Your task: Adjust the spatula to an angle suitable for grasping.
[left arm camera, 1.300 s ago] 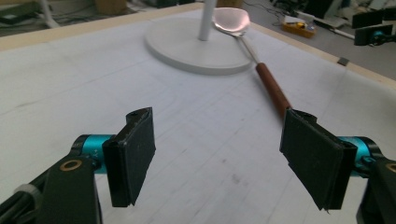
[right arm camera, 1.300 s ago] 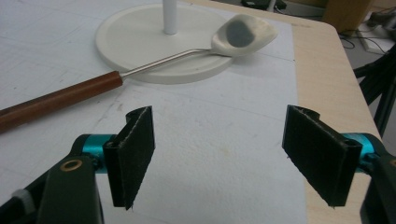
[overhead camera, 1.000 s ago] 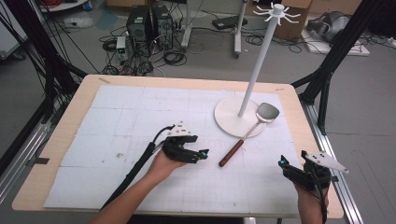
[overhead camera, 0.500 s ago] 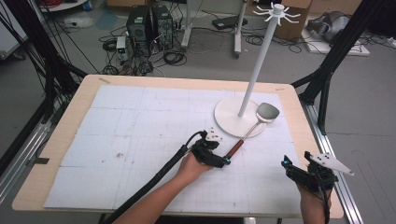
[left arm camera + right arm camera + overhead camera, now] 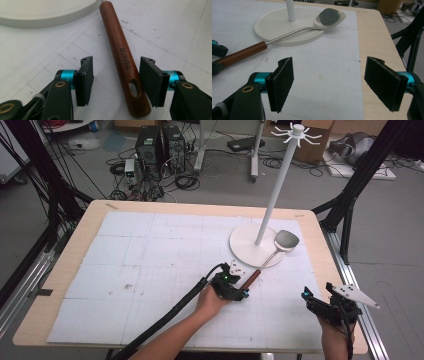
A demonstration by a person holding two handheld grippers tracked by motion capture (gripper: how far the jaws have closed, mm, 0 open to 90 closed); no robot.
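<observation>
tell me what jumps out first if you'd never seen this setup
The tall white stand towards the table's far right, with a metal spatula resting its blade on the stand's round base. Next, the left gripper, open, with the spatula's brown wooden handle between its jaws. The right gripper is open near the front right corner.

Your table point(image 5: 320, 245): wooden, topped with a white gridded sheet point(image 5: 150, 250). On it lay a white stand point(image 5: 250, 242) and a wooden-handled spatula point(image 5: 265, 262).

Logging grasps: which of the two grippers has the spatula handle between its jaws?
The left gripper: its open jaws straddle the wooden handle. The right gripper frames bare table.
</observation>
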